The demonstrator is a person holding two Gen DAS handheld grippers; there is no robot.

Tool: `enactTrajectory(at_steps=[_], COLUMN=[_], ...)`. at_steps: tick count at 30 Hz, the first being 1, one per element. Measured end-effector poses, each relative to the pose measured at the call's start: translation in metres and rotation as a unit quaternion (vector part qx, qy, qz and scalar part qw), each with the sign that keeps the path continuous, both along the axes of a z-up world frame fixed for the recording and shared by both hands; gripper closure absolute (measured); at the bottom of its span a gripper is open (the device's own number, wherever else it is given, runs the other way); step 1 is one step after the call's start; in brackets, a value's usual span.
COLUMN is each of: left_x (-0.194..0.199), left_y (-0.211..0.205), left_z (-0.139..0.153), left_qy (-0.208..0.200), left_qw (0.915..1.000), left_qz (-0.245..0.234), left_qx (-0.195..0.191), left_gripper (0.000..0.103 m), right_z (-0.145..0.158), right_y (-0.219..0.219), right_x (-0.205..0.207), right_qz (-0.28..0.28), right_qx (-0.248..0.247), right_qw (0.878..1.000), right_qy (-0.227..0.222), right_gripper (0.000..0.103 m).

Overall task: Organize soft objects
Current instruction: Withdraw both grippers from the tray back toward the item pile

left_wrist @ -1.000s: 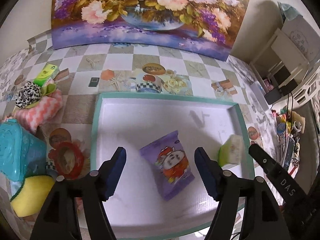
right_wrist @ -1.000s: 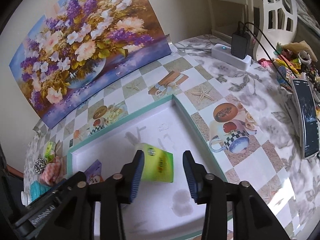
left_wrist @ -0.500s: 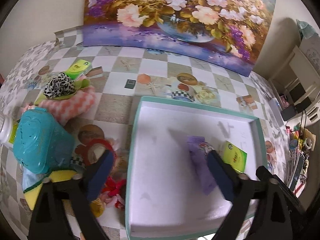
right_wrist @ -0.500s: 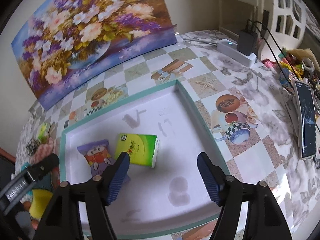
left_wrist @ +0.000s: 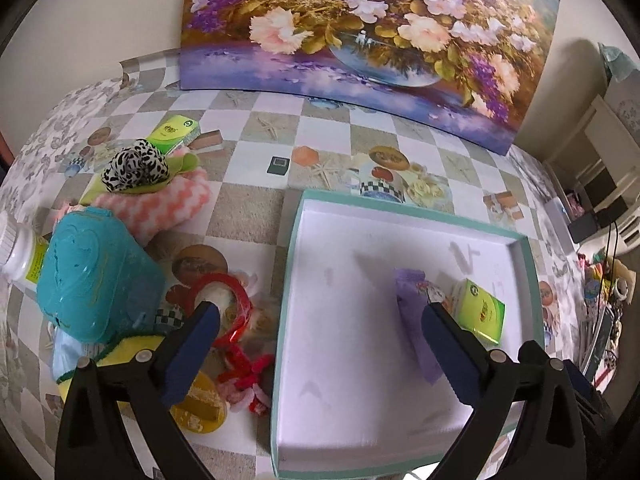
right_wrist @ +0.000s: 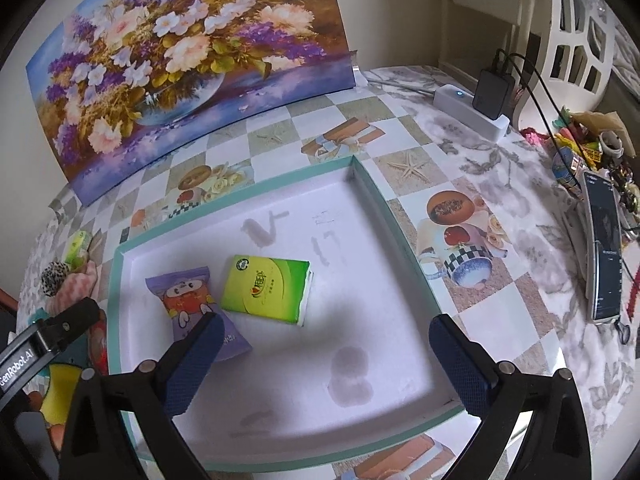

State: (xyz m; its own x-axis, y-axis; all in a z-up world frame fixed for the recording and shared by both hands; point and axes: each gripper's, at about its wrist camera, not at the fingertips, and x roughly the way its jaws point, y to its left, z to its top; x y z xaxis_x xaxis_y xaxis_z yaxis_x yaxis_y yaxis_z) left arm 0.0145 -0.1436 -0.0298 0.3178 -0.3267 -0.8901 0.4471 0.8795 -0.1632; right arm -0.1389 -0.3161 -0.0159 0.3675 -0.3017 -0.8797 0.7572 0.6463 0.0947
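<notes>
tissue pack [right_wrist: 266,290] lies in tray [right_wrist: 372,184] ahead of right hand-held gripper [right_wrist: 324,354], jaws just spread wide, empty.

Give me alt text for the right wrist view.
Open right gripper hovers over a white tray holding a green tissue pack beside a purple snack packet. A flower painting stands behind on the checkered tablecloth.
</notes>
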Motion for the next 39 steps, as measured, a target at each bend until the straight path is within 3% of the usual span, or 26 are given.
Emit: enactTrajectory(at_steps=[7, 14, 20, 25, 29, 39], left_x=[-0.009, -0.019, -0.023, -0.024, -0.020, -0.004], left_y=[0.012, 0.031, 0.052, 0.073, 0.097, 0.173], left_z=[0.015, 0.018, 0.016, 0.027, 0.038, 0.043], left_qy=[-0.017, -0.008, 0.006, -0.008, -0.023, -0.021], left_qw=[0.9995, 0.9976, 0.9971, 0.9965, 0.9952, 0.9874], left_qz=[0.005, 0.016, 0.035, 0.053, 0.075, 0.151], left_qx=[0.028, 0.066, 0.067, 0.065, 0.058, 0.042], left_gripper=[0.002, 0.002, 0.002, 0.002, 0.002, 0.002], right_z=[0.012, 0.020, 0.021, 0.029, 0.035, 0.039], right_y=[0.012, 0.030, 0.040, 0.055, 0.075, 0.132], right_x=[-0.006, -0.010, -0.015, -0.014, -0.007, 0.024], right_qz=[0.013, 0.033, 0.042, 0.055, 0.082, 0.181], right_qx=[-0.018, -0.022, -0.009, -0.018, -0.025, 0.019], right_qw=[1.000, 0.999, 0.999, 0.998, 0.996, 0.981], right_qy=[-0.004, -0.011, -0.023, -0.029, -0.029, -0.070], right_gripper=[0.000, 0.000, 0.000, 0.000, 0.000, 0.000])
